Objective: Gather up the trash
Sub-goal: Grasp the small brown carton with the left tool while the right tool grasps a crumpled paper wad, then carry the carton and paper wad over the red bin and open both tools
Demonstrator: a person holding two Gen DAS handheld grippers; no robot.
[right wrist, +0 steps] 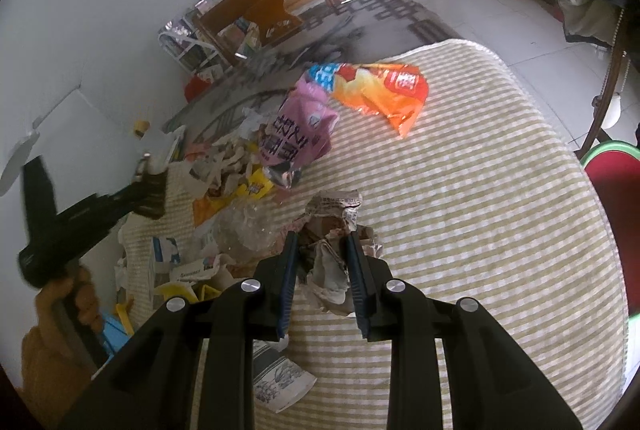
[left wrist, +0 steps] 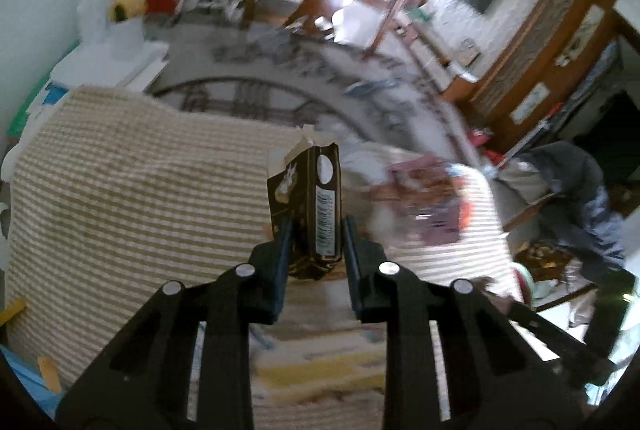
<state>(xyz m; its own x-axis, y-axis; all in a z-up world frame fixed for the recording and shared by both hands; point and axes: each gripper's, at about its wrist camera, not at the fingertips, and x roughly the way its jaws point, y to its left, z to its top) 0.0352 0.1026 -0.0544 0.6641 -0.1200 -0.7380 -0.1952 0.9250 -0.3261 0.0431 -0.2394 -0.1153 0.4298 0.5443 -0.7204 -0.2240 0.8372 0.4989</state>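
Note:
My left gripper (left wrist: 316,230) is shut on a small dark brown carton (left wrist: 310,205) with a torn top, held upright above the beige striped tablecloth (left wrist: 120,189). In the right wrist view that same left gripper (right wrist: 148,189) hangs at the left over the trash pile with the dark carton (right wrist: 154,185) in it, and a hand (right wrist: 64,310) holds its grip. My right gripper (right wrist: 322,242) is shut on a crumpled wad of newspaper (right wrist: 330,254) resting on the cloth (right wrist: 480,230). A pink snack bag (right wrist: 296,129) and an orange snack bag (right wrist: 380,89) lie beyond it.
A heap of torn paper, yellow wrappers and clear plastic (right wrist: 236,197) covers the table's left side. A flat printed paper (right wrist: 276,378) lies under my right gripper. A red chair seat (right wrist: 612,213) stands at the right edge. Blurred wrappers (left wrist: 424,197) lie right of the carton.

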